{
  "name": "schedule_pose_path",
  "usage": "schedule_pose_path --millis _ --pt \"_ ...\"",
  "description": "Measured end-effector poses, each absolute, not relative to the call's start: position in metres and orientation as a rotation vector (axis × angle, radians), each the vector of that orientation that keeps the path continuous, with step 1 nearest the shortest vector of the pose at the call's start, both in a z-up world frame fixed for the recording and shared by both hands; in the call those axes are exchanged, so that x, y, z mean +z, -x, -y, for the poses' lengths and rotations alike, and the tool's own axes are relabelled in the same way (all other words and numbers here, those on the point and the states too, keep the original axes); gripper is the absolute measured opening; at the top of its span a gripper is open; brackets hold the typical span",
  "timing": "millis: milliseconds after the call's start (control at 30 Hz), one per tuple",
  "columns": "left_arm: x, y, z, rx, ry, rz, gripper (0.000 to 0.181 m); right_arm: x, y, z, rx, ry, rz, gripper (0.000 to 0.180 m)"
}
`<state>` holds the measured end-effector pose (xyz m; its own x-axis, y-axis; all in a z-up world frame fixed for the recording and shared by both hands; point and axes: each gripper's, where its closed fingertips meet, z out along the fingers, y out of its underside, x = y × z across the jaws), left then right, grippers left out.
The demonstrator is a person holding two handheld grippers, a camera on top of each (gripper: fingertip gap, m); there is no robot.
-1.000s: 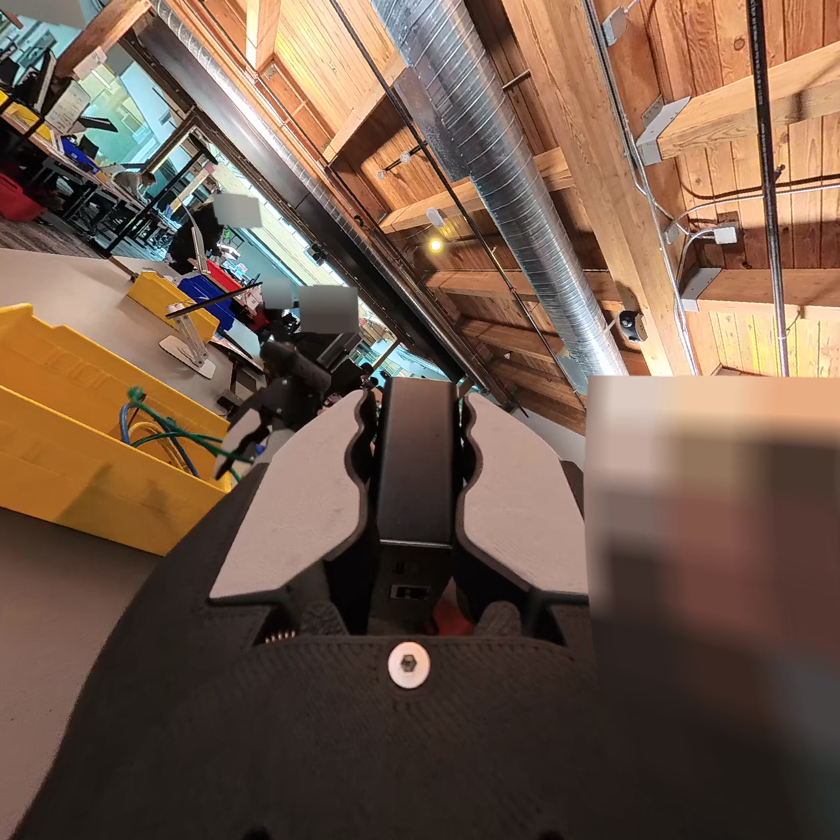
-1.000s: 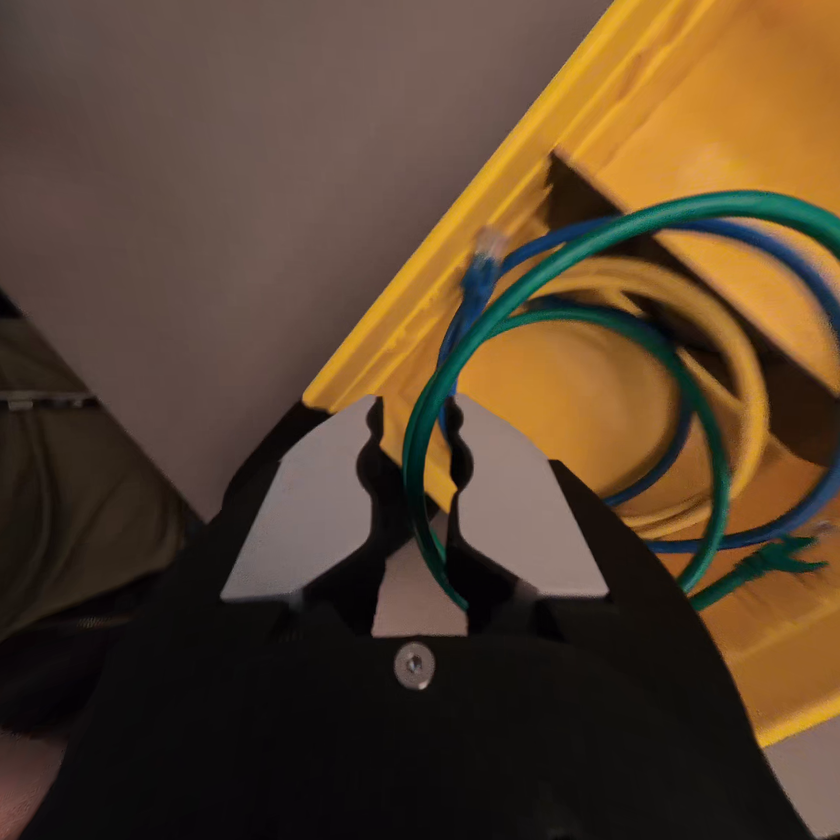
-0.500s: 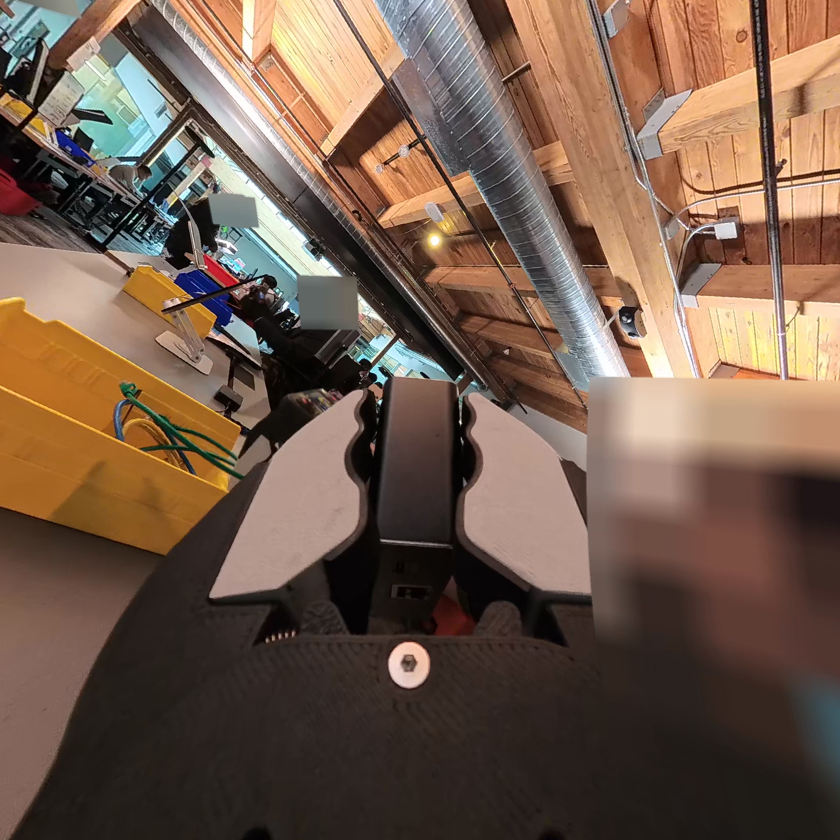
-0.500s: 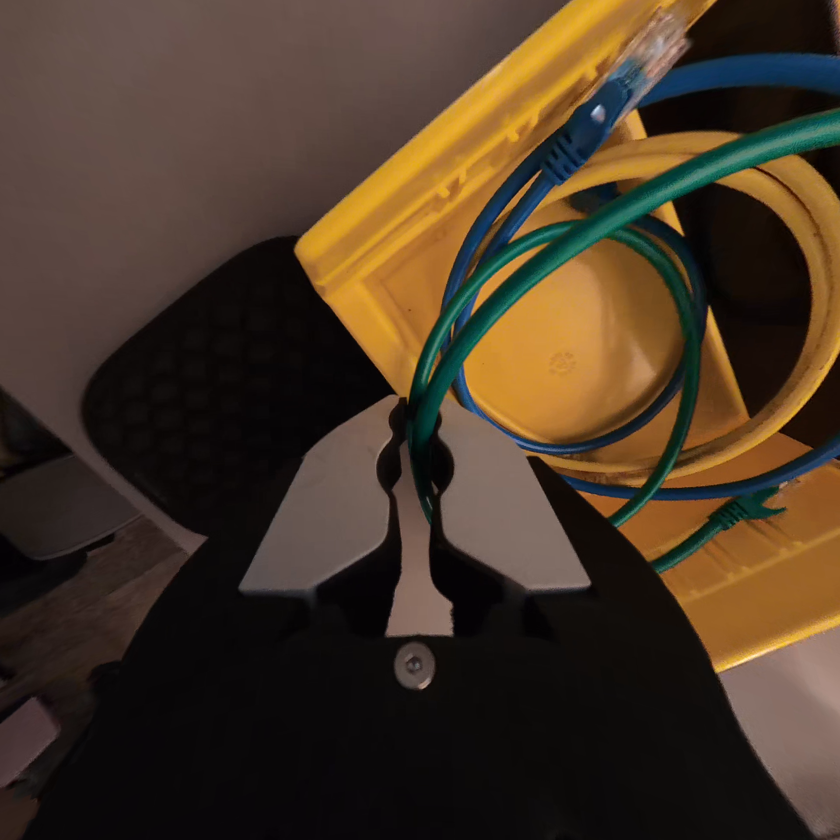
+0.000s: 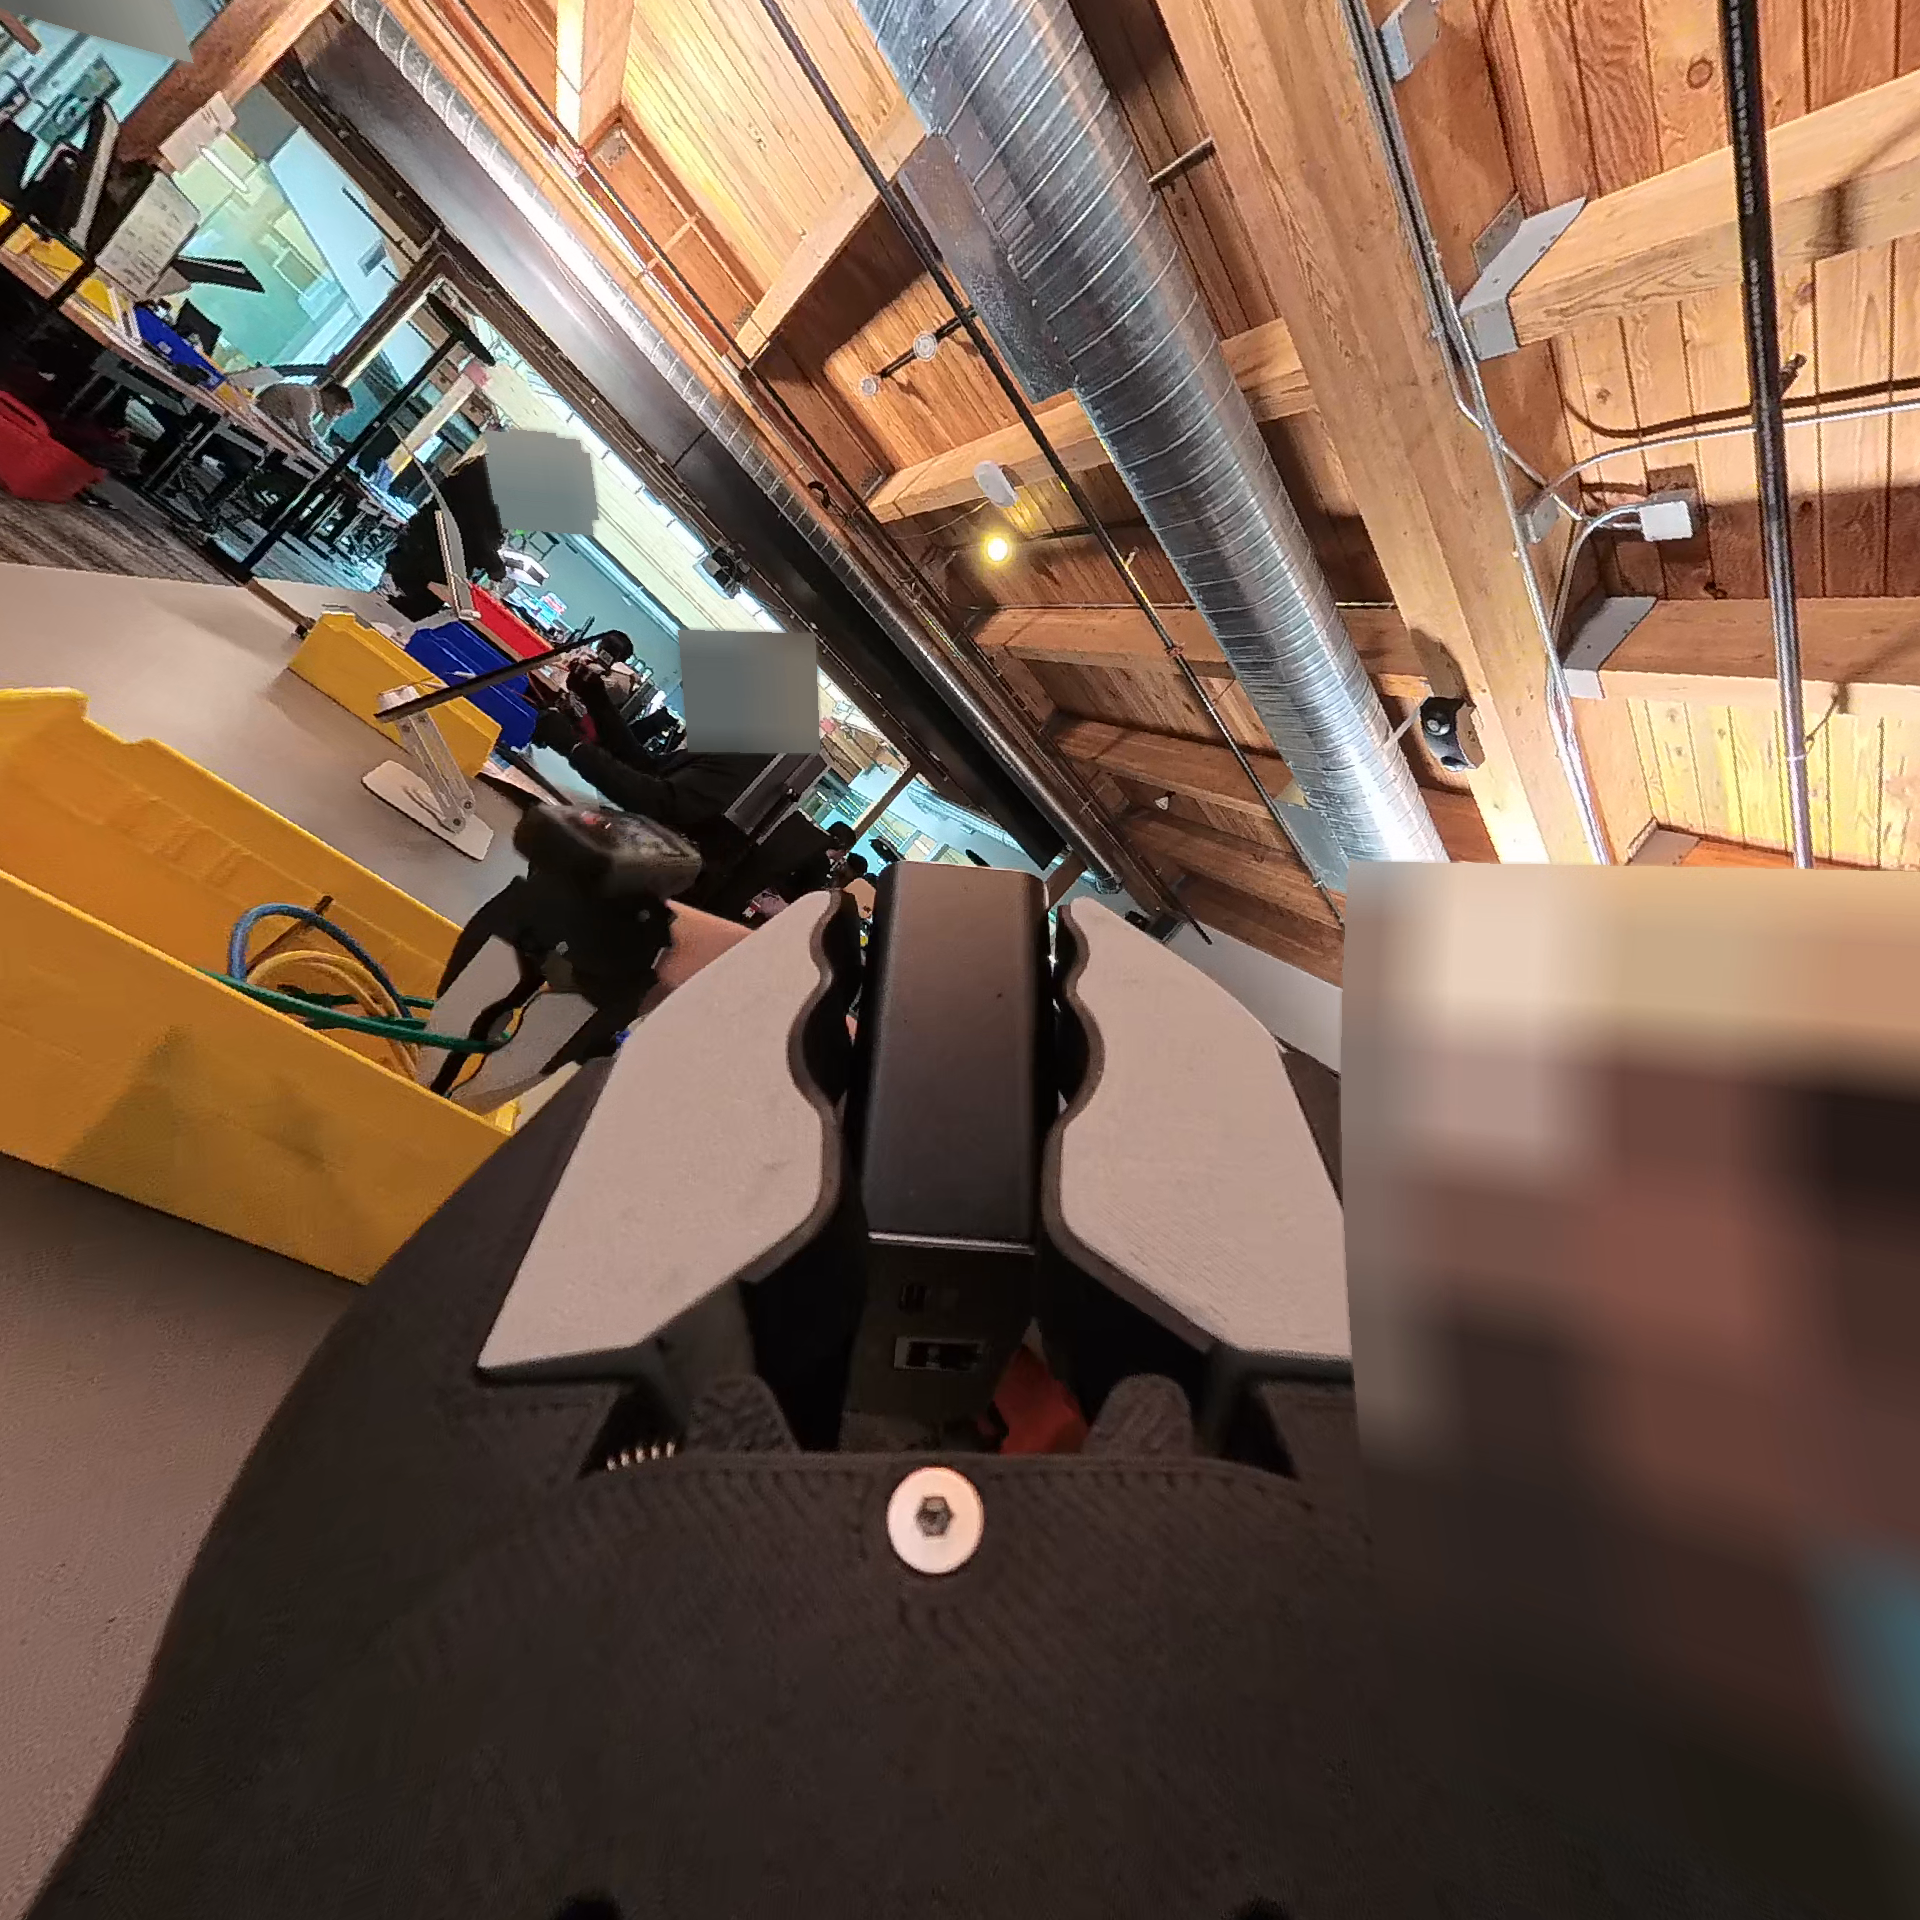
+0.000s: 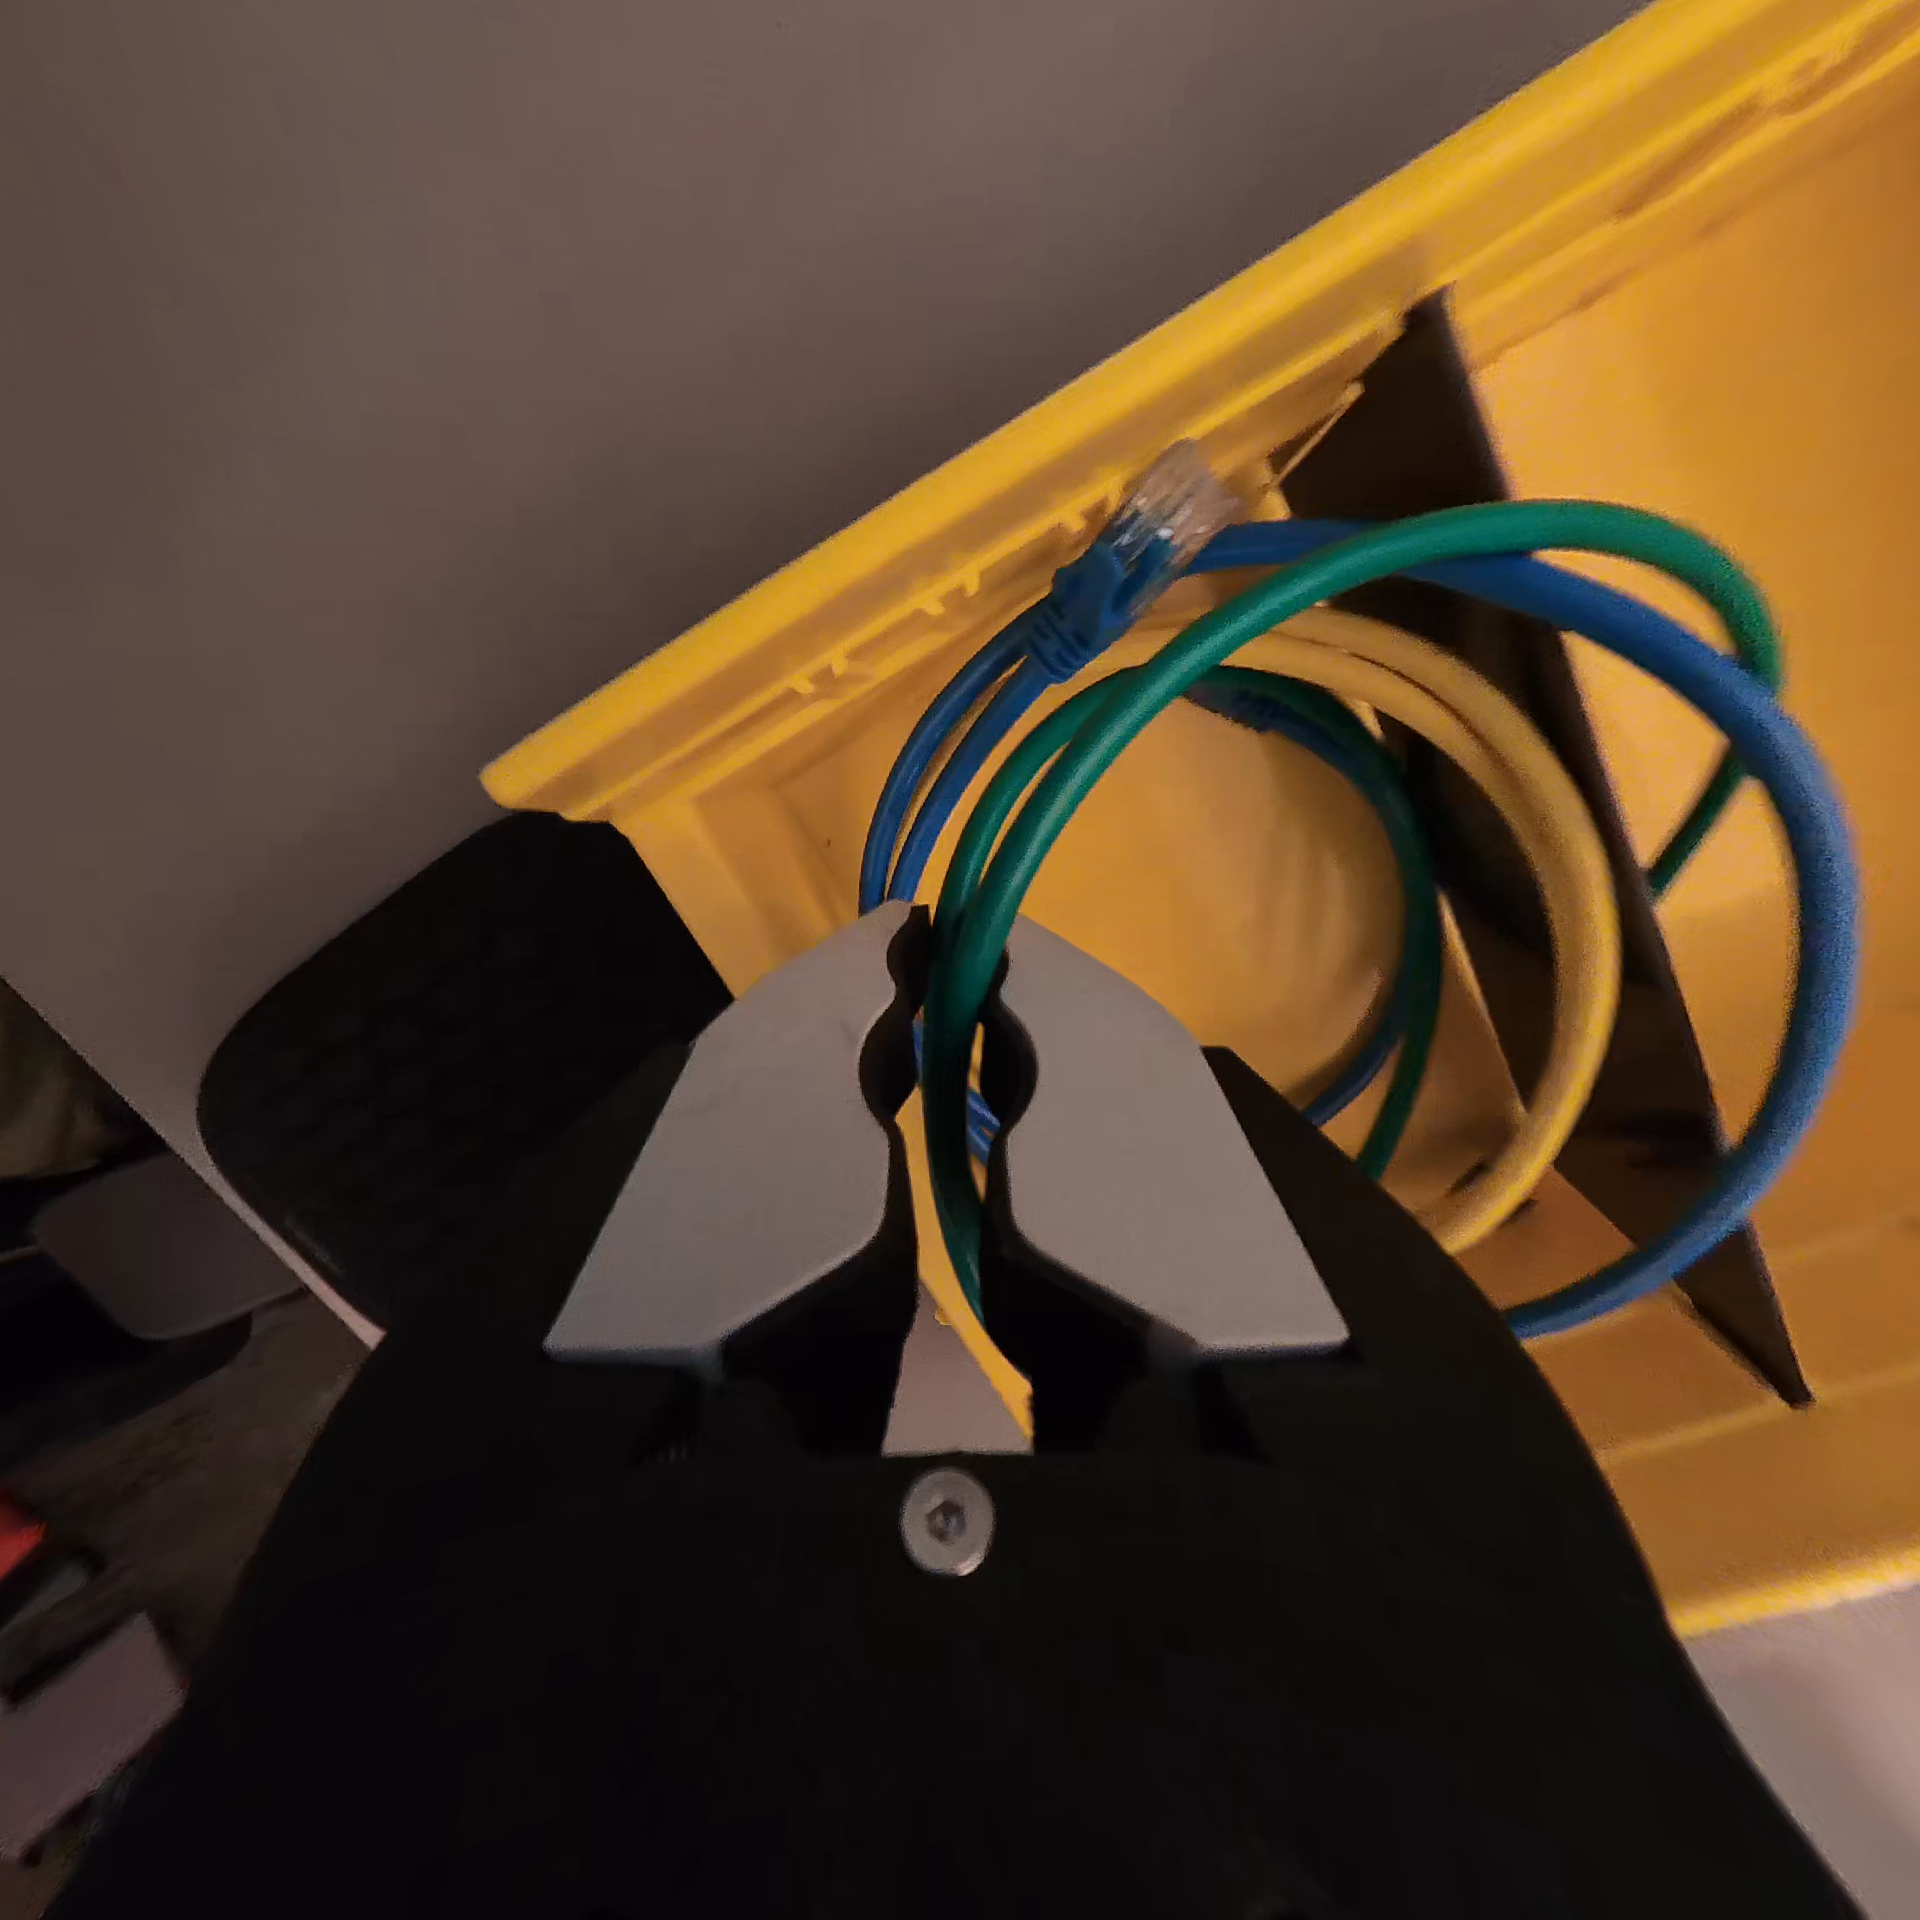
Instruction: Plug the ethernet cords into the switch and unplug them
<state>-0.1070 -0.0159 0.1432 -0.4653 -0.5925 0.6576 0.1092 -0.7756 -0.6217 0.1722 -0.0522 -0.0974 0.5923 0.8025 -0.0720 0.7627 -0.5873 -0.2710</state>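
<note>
Tabletop: plain grey, matte surface. Items that rested directly on it: one large yellow bin near the front, divided inside by a dark partition; one smaller yellow bin well behind it, with a blue bin just beside; one white flat-based stand between the yellow bins. A black mat lay at the large bin's corner, reaching the tabletop's edge.

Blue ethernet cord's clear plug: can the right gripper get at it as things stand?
Probably not yet. The right gripper has its jaws shut on the green ethernet cord; the blue ethernet cord's clear plug lies uncovered on the yellow plastic bin rim ahead.
</note>
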Motion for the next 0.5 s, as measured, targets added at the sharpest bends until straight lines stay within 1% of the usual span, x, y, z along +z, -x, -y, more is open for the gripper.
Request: schedule_pose_path --millis 100,233,333,400,500 --pt "0.144 0.107 0.017 -2.274 1.301 -0.713 0.035 -0.121 -0.174 0.059 0.277 2.618 1.448 0.008" --pt "0.145 0.108 0.019 -2.274 1.298 -0.724 0.035 -0.137 -0.177 0.062 0.282 2.670 1.457 0.009" --pt "0.145 0.108 0.019 -2.269 1.297 -0.727 0.035 -0.127 -0.171 0.062 0.365 2.626 1.402 0.013" --pt "0.143 0.107 0.018 -2.248 1.311 -0.733 0.035 -0.113 -0.170 0.068 0.457 2.609 1.358 0.026" --pt "0.137 0.103 0.016 -2.174 1.352 -0.765 0.035 -0.077 -0.172 0.063 0.515 2.477 1.254 0.029"
